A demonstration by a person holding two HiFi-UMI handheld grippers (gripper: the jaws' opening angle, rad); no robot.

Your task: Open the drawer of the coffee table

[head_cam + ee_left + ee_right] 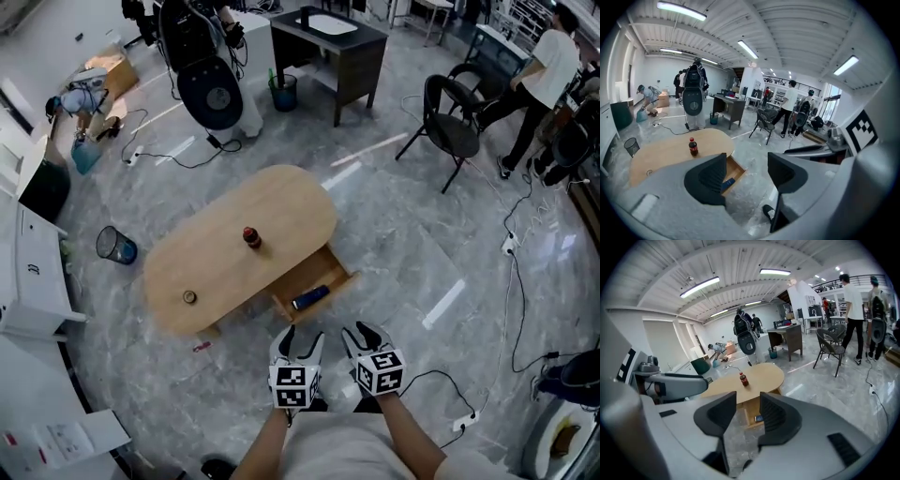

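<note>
Right hand-held gripper [364, 334] above marbled floor [422, 253]

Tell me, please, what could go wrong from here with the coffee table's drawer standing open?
1. The drawer juts out toward the person, so a step forward might knock it.
2. The bottle stands upright on the coffee table; a bump might topple it.
3. A cable trails over the floor at the person's right and could catch a foot.
</note>
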